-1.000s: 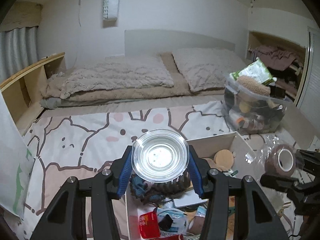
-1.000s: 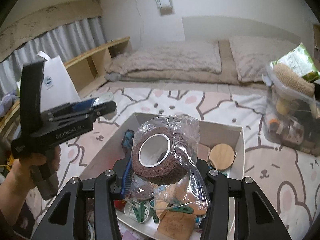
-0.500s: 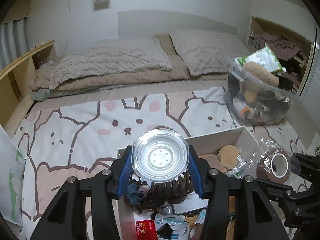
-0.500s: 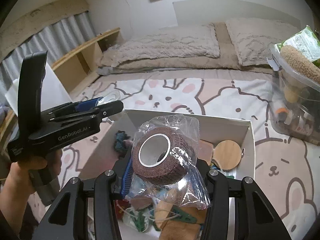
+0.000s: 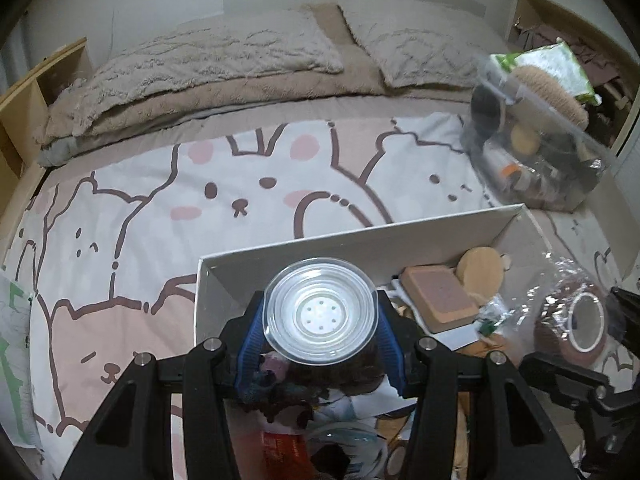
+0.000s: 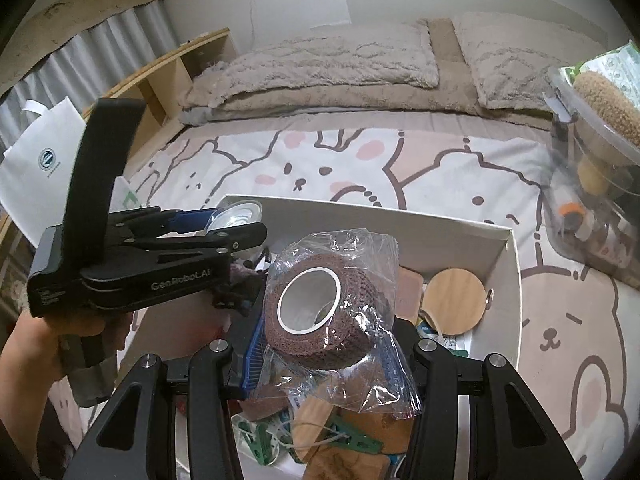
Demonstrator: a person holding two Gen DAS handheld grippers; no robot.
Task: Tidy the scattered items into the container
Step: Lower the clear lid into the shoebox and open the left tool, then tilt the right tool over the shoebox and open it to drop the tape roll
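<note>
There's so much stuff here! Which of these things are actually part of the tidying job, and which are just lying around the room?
Part of the job:
- white box, the container being filled
- clear round dish, held in the left gripper
- wrapped brown tape roll, held in the right gripper

Just lying about:
- pillows
- clear tub of odds and ends
- white paper bag

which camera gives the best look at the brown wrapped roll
The right wrist view: the brown roll, in clear plastic, sits centred between the right gripper fingers. The left wrist view shows it only small and blurred at the right edge.
</note>
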